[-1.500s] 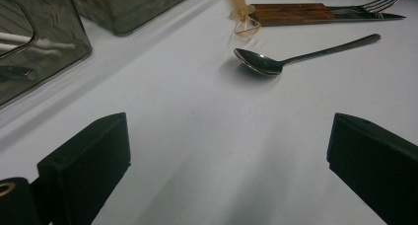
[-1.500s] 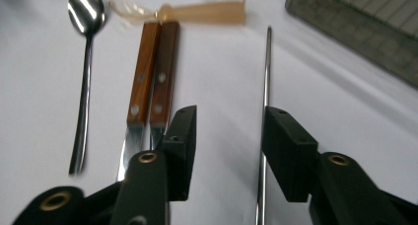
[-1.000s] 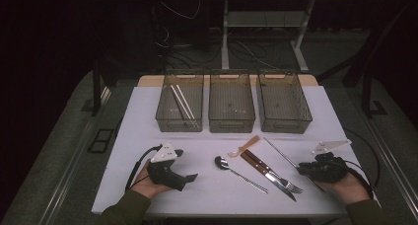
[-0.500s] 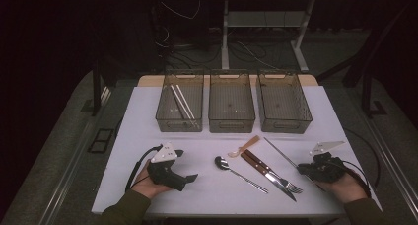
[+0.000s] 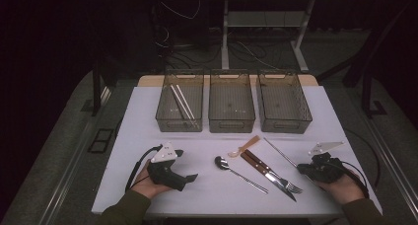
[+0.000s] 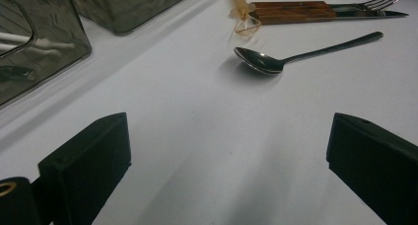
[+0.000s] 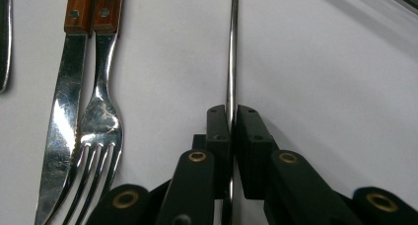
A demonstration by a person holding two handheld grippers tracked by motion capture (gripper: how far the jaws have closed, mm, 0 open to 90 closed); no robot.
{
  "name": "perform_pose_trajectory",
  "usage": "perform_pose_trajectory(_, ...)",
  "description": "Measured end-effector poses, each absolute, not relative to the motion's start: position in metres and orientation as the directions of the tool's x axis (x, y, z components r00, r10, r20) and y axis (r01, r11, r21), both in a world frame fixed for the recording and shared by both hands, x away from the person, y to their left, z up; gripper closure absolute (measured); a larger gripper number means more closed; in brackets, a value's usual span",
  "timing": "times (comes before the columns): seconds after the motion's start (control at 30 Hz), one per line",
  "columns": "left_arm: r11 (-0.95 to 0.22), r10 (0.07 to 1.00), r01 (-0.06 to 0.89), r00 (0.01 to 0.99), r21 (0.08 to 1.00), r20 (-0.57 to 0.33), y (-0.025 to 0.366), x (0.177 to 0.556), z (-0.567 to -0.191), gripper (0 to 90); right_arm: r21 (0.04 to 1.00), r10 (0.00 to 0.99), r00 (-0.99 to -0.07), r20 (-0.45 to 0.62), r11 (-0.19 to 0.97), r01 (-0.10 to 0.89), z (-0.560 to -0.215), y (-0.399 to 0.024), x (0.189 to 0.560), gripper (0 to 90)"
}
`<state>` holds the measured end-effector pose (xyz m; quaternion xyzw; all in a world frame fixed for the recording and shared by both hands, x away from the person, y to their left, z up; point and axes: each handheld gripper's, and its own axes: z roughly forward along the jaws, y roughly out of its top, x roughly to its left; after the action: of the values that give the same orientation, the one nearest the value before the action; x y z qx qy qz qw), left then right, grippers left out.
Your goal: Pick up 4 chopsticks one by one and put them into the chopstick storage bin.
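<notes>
Steel rod [image 7: 232, 47], thin, in rt tool [image 7: 230, 117]

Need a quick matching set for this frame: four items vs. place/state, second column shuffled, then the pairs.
1. metal rod
2. spoon
3. white sticks
4. left claw

A. open over bare table
B. in the leftmost bin
C. clamped in the right claw
D. lying loose, left of the knife and fork

Pairs: 1-C, 2-D, 3-B, 4-A
</notes>
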<state>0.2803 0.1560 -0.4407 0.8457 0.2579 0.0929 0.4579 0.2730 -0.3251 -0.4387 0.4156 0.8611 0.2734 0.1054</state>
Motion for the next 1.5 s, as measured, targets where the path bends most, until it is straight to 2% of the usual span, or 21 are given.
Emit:
perform_pose_trajectory(0.3, -0.448, 0.52, 0.351, 0.851, 0.822, -0.08, 0.156, 0.281, -0.441, 1.9, 0.569, 0.77, -0.633, 0.078, 0.487, 0.663, -0.438, -0.329, 0.275, 85.3)
perform_pose_trajectory(0.63, -0.446, 0.519, 0.349, 0.851, 0.824, -0.079, 0.156, 0.281, -0.441, 1.9, 0.62, 0.735, -0.671, 0.101, 0.481, 0.62, -0.427, -0.334, 0.274, 85.3)
perform_pose_trajectory(1.5, -0.445, 0.525, 0.354, 0.847, 0.823, -0.081, 0.156, 0.281, -0.441, 2.0, 0.786, 0.695, -0.699, 0.169, 0.333, 0.521, -0.396, -0.355, 0.271, 85.2)
